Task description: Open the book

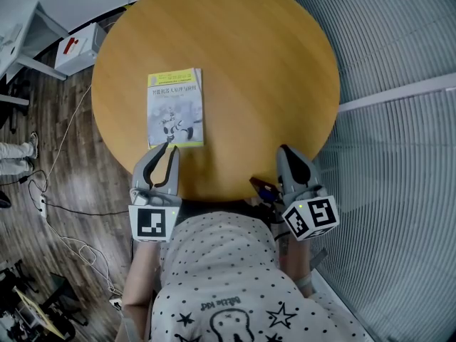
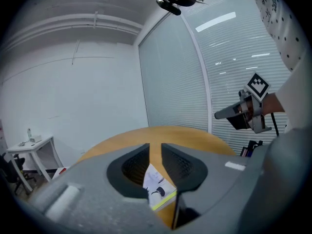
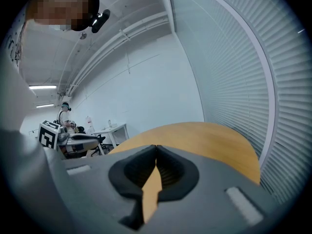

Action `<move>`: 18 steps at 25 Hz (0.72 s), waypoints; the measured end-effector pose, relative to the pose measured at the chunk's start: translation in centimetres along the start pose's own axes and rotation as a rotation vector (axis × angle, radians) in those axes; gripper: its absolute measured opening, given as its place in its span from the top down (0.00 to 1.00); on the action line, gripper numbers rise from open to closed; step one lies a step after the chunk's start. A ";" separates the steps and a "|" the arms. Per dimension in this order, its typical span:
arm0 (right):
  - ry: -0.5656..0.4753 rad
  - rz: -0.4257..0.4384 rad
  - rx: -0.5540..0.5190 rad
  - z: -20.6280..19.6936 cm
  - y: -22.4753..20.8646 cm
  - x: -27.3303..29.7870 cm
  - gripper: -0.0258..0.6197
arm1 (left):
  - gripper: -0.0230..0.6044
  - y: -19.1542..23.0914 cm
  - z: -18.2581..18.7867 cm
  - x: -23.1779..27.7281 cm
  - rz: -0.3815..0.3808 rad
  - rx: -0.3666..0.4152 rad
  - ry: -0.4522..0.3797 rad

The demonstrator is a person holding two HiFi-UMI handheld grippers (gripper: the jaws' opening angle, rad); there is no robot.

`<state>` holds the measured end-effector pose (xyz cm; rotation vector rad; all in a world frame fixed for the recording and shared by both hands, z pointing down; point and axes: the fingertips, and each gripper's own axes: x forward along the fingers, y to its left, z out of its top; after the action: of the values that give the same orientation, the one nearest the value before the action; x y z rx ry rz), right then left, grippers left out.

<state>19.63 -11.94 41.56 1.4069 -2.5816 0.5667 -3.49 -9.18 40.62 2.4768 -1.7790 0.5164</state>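
Wood worktop (image 1: 249, 63), head view: thin book (image 1: 175, 108) lies closed left of centre, towards the near edge, grey cover with a yellow-green top band; probably light and floppy, so lift the cover by its free edge | left gripper view: left gripper (image 2: 155, 152) slightly parted, empty, book just ahead | right gripper view: right gripper (image 3: 156, 152) clenched, empty

- Round wooden table (image 1: 285, 63): even honey-tan.
- Thin paperback book (image 1: 175, 107): pale grey-white cover, yellow-green bands at top and bottom, black-and-white figure.
- Left gripper (image 1: 169, 147) and right gripper (image 1: 284, 149): grey shells, black pads.
- Marker cubes (image 1: 153, 223): white with black squares.
- Person's shirt (image 1: 228, 276): white, with black dots and stars.
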 end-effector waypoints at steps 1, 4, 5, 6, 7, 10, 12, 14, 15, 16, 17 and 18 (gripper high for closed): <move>0.002 -0.003 0.000 -0.1 -0.2 -0.1 0.95 | 0.79 -0.1 -0.2 0.3 -0.010 0.011 0.008; 0.004 -0.014 0.002 -0.1 -0.6 -0.2 0.95 | 0.77 -0.4 -1.1 1.3 -0.039 0.049 0.026; 0.003 -0.017 0.003 -0.1 -0.7 -0.2 0.95 | 0.77 -0.5 -1.4 1.6 -0.049 0.065 0.032; 0.002 -0.018 0.004 -0.1 -0.8 -0.2 0.95 | 0.77 -0.6 -1.7 2.0 -0.058 0.080 0.040; 0.001 -0.020 0.006 -0.1 -0.9 -0.2 0.95 | 0.77 -0.7 -1.9 2.4 -0.067 0.093 0.048; 0.002 -0.024 0.010 -0.2 -1.3 -0.1 0.95 | 0.77 -0.8 -2.6 3.4 -0.087 0.123 0.072; 0.004 -0.029 0.016 -0.3 -1.6 -0.2 0.95 | 0.77 -1.0 -3.2 4.1 -0.099 0.141 0.091; 0.007 -0.034 0.022 -0.5 -1.8 -0.3 0.95 | 0.76 -1.3 -3.9 4.7 -0.114 0.164 0.114; 0.007 -0.035 0.025 -0.6 -1.9 -0.3 0.95 | 0.76 -1.5 -4.4 5.0 -0.122 0.175 0.131; 0.008 -0.036 0.027 -0.6 -2.0 -0.3 0.95 | 0.75 -1.7 -5.1 5.2 -0.130 0.185 0.152; 0.008 -0.037 0.028 -0.7 -2.0 -0.3 0.95 | 0.75 -1.8 -5.8 5.4 -0.138 0.193 0.175; 0.009 -0.038 0.030 -0.8 -2.1 -0.3 0.95 | 0.74 -1.9 -6.5 5.6 -0.145 0.201 0.195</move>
<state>21.51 -12.39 42.71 1.4556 -2.5445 0.6065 -1.65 -12.13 48.68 2.5515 -1.5313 0.9302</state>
